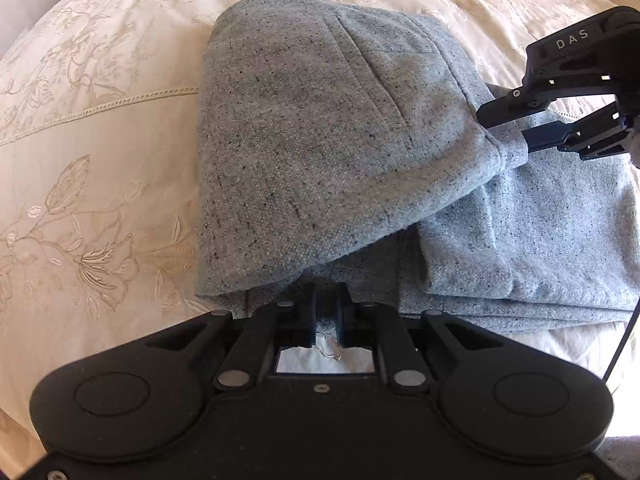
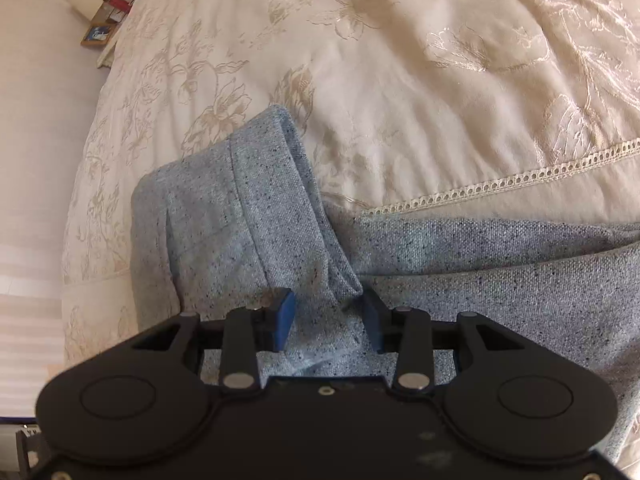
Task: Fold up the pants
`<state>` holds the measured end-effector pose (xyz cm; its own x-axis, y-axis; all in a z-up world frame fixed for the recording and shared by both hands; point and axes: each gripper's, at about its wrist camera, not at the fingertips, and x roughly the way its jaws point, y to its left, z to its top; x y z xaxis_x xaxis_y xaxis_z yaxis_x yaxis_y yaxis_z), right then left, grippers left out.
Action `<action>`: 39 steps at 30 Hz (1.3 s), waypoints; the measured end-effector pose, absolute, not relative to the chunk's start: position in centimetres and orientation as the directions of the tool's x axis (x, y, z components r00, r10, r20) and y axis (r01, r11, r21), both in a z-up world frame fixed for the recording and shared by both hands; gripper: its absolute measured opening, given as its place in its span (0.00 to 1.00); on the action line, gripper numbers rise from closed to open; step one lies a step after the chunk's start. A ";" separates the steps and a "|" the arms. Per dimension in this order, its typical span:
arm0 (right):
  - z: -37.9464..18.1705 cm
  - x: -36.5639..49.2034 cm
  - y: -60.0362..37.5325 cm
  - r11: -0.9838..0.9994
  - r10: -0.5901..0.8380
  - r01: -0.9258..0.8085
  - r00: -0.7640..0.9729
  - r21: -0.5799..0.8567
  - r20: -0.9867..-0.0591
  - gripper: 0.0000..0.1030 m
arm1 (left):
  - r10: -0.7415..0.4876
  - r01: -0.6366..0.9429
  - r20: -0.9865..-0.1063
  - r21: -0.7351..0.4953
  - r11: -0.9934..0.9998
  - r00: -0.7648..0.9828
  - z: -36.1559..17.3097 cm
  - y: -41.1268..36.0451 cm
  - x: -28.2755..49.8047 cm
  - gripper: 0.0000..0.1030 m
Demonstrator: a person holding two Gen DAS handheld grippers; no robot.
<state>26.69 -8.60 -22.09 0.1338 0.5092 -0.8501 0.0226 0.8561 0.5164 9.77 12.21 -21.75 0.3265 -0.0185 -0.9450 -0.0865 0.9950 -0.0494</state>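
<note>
The left tongs sit nearly together at the near edge of the grey pants, and whether a thin bit of cloth is pinched between them I cannot tell. The right tongs stand apart astride a corner of the folded-over layer, their blue pads not pressing on it. The pants lie on the bed, on a cream embroidered bedspread, with one half laid over the other, the pocket side uppermost. The step in hand looks like letting go after a fold, so the task seems well along. The next move likely calls for lifting both tongs clear without dragging cloth, then squaring the top layer, which sits askew over the lower one. The soft, thick cloth may slip or spring back. Farther off, a nightstand with a lamp and small things stands beside the bed, well apart; nothing blocks the way
</note>
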 end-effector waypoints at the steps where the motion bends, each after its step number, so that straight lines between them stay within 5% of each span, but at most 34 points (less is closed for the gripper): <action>1: -22.3 26.9 -8.5 0.852 0.512 0.047 0.136 0.522 -0.848 0.41 | -0.025 -0.102 -0.944 -0.061 0.993 0.328 -21.7 12.6 9.7 0.18; 4: -21.9 27.0 -8.2 0.838 0.532 0.040 0.163 0.545 -0.831 0.29 | -0.029 -0.107 -0.940 -0.069 0.992 0.341 -21.7 12.8 9.2 0.18; 5: -21.4 27.0 -7.8 0.835 0.541 0.012 0.170 0.551 -0.824 0.12 | -0.027 -0.099 -0.938 -0.065 0.993 0.345 -21.7 12.7 9.0 0.18; 11: -13.7 24.9 -5.4 0.841 0.540 -0.218 0.300 0.495 -0.786 0.10 | -0.014 -0.043 -0.929 -0.032 0.999 0.371 -21.5 12.1 8.0 0.18; 18: -4.9 19.4 -9.8 0.858 0.514 -0.268 0.470 0.439 -0.718 0.10 | -0.015 0.053 -0.926 0.005 0.999 0.377 -20.7 11.4 6.0 0.18; 29: -17.1 15.9 -17.5 0.958 0.241 0.072 0.324 0.277 -0.915 0.10 | 0.014 0.110 -0.950 0.051 0.993 0.312 -20.8 11.5 3.7 0.20; 39: -12.1 12.3 -17.4 0.978 0.163 0.046 0.455 0.205 -0.876 0.10 | -0.002 0.004 -0.913 0.000 1.000 0.409 -13.7 14.7 4.8 0.19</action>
<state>12.33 -17.36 -12.10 0.4548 0.1625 -0.8756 0.0462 0.9776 0.2055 4.79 14.69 -13.74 0.4088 -0.0016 -0.9126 0.0045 1.0000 0.0003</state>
